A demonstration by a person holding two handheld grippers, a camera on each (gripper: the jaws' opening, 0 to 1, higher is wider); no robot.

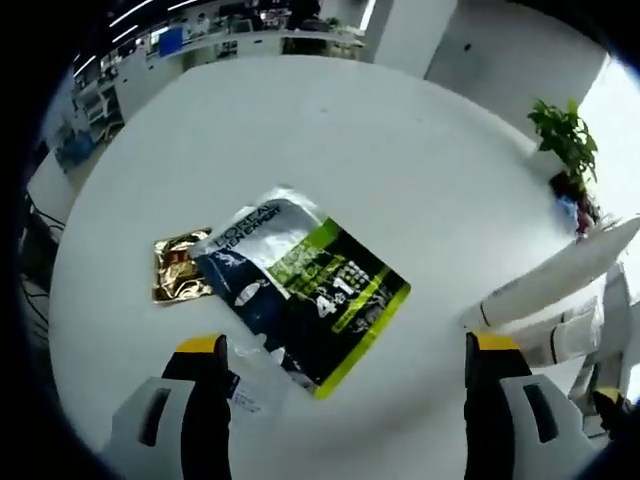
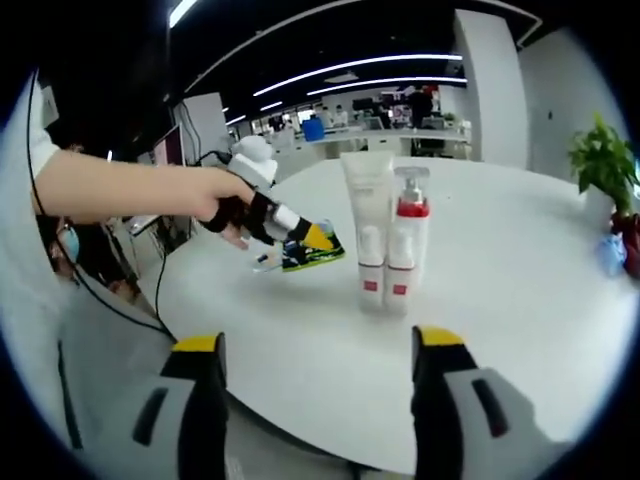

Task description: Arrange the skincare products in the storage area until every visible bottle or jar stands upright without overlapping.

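I've got the left gripper (image 1: 345,365) hovering over the white round worktop (image 1: 400,190), fingers (image 1: 205,400) wide apart, nothing held. Under it: a dark/lime L'Oréal sachet (image 1: 305,290) lying flat, its corner overlapping a gold foil sachet (image 1: 180,265), plus a small clear packet (image 1: 255,380) by my left finger, partly under the big one.

Right gripper (image 2: 315,400) also spread, empty, sitting back near the worktop edge. Ahead of it a white tube (image 2: 368,225) and a red-collared pump bottle (image 2: 405,245) stand upright, just beside each other, prob touching.

To do this step well, imo: come in low at a free edge of the top sachet, pinch the edge only, slide it off the gold one w/o dragging both.

Count: 3 flat sachets/packets, 1 tube, 1 pump bottle, 2 grippers.
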